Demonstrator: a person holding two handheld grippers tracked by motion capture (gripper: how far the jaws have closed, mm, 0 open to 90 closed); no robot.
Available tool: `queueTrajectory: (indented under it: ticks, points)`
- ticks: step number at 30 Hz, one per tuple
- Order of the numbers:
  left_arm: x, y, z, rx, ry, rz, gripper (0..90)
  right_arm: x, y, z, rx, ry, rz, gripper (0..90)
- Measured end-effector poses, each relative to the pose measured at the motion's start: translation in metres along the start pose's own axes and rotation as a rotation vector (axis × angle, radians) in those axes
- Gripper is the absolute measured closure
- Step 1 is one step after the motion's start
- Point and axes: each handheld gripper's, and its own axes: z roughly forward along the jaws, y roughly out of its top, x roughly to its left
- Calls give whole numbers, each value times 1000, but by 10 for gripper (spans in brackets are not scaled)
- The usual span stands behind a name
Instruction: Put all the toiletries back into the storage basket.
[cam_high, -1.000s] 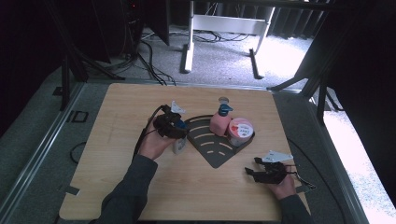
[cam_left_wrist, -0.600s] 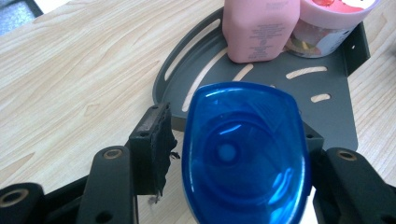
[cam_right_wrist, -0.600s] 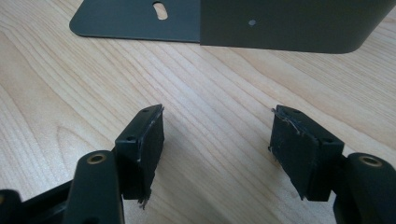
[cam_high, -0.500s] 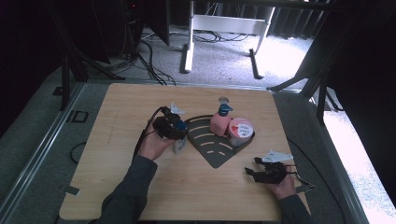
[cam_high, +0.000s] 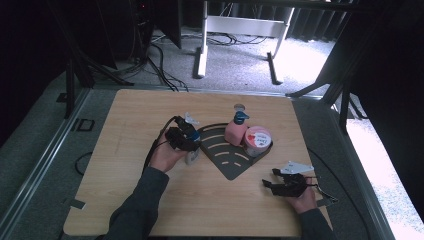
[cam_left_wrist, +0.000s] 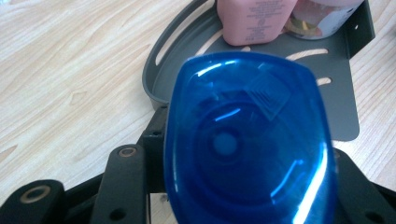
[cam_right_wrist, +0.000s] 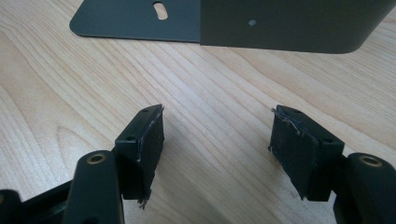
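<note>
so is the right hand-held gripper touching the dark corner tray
Apart. The right gripper view shows the right hand-held gripper with its jaws open and empty, and a stretch of bare wooden table between them and the dark corner tray.

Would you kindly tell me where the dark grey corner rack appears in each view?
High view: corner rack at mid-table, holding the pink bottle.
Left gripper view: corner rack upper right, behind the blue container.
Right gripper view: corner rack along the top edge.
Shared landmark: the wooden table.

print on pink bottle (cam_left_wrist: 256, 21), too blurred to read
</note>
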Motion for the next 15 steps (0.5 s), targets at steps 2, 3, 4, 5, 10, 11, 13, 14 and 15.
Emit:
queueTrajectory:
  ticks: [2,3,4,5,10,11,13,14,15]
  points:
    - [0,0,1,5,-2,0,522,0,0,0,0,0,0,345]
    - [0,0,1,6,-2,2,522,0,0,0,0,0,0,345]
    - [0,0,2,8,-1,0,522,0,0,0,0,0,0,345]
    - [0,0,2,12,-1,0,522,0,0,0,0,0,0,345]
    - [0,-2,6,35,-1,1,519,0,0,0,0,0,0,345]
    - [-1,-2,7,36,-2,2,520,0,0,0,0,0,0,344]
    - [-1,-2,7,40,1,5,520,0,0,0,0,0,0,345]
    - [-1,-2,8,44,2,7,519,0,0,0,0,0,0,344]
    - [-1,-2,8,48,0,6,519,0,0,0,0,0,0,344]
